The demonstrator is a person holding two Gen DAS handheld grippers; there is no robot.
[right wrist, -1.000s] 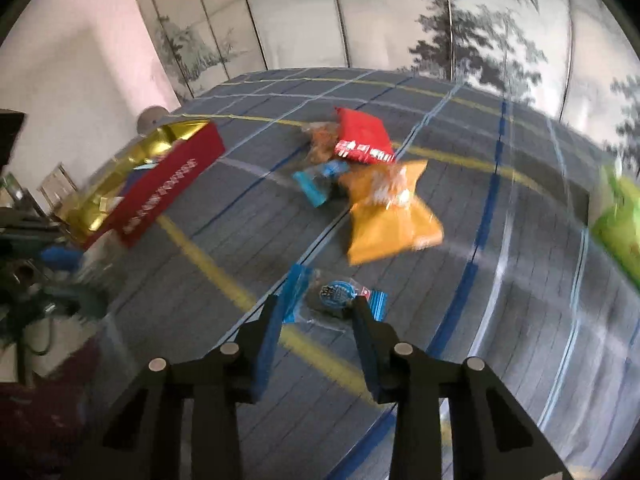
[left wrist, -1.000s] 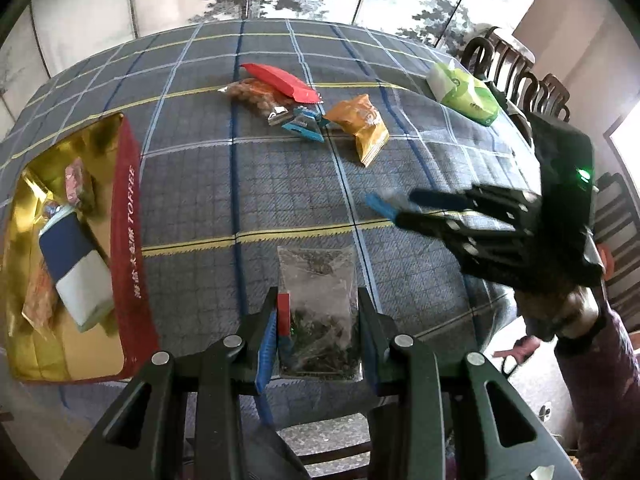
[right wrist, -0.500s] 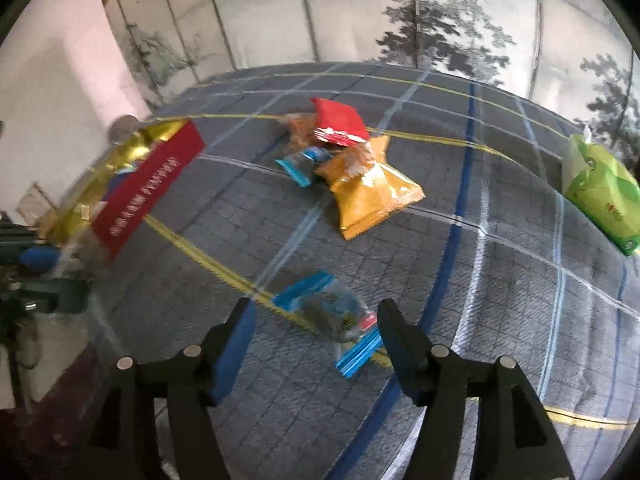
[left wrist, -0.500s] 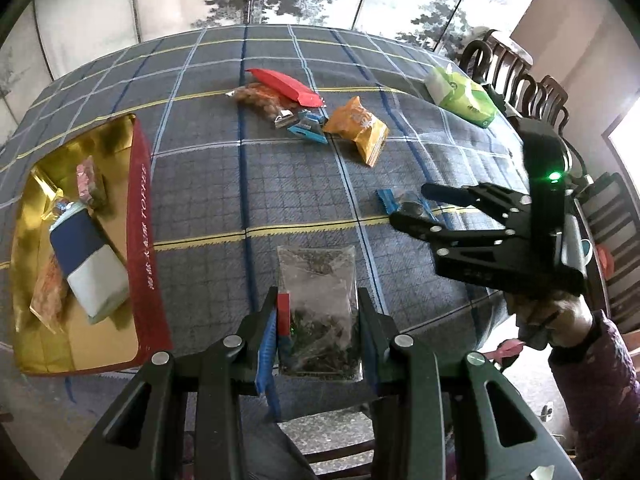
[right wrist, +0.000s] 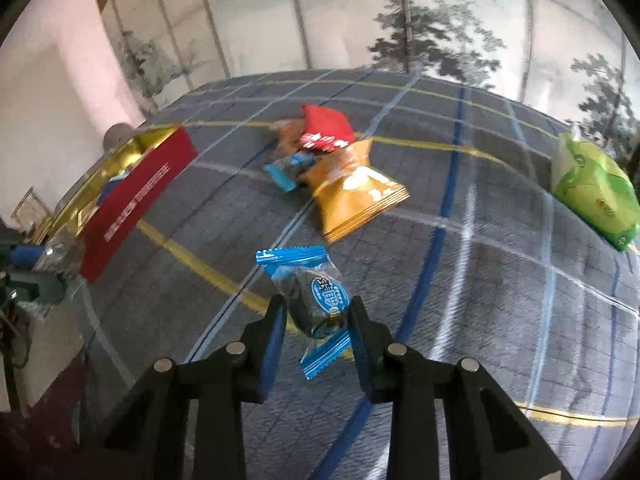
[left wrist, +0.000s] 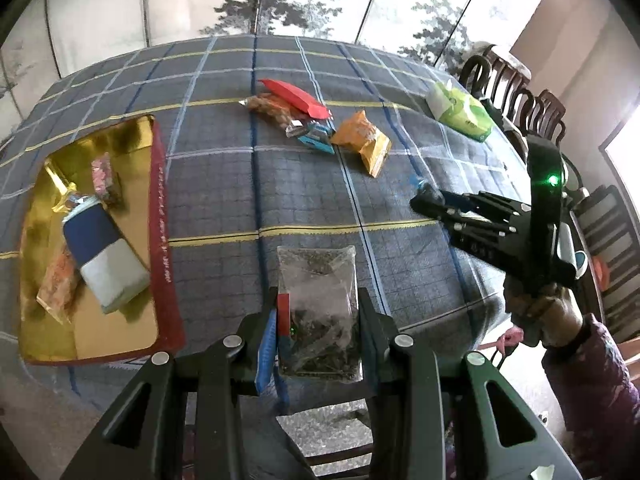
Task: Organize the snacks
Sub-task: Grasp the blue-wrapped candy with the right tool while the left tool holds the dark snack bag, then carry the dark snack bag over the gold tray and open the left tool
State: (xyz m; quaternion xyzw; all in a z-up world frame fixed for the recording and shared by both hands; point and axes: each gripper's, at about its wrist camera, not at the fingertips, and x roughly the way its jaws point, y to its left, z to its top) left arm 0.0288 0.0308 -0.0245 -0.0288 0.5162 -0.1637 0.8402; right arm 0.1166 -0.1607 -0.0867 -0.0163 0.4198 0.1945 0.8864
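The red and gold box (left wrist: 162, 240) is the biggest thing on the checked tablecloth (left wrist: 224, 200), and it lies to the left of the left gripper (left wrist: 318, 332), open side up, its long red wall running away from the tool. That is the relation the next move hangs on, I'd say: both held snacks need to travel leftward to it, and the left hand is plainly the nearer one; from the right gripper (right wrist: 316, 320) the box sits well off to the left and farther back.

One box, then, with four packets already inside as far as I can count: a blue-and-white one, an orange one, a pink one and a small silvery one.

One green pack (left wrist: 460, 116) lies far off to the right, past the right gripper.

Ahead of both tools sits a loose cluster of four: an orange bag (right wrist: 352, 196), a red packet (right wrist: 324, 128), a brownish clear packet (left wrist: 268, 110) and a small blue candy (right wrist: 286, 168).

The left gripper is clamped on one clear bag of dark bits (left wrist: 320, 312), its long axis pointing straight ahead between the fingers.

The right gripper's jaws have just been closing and now pinch one blue-wrapped candy (right wrist: 316, 300), twisted ends pointing ahead and back.
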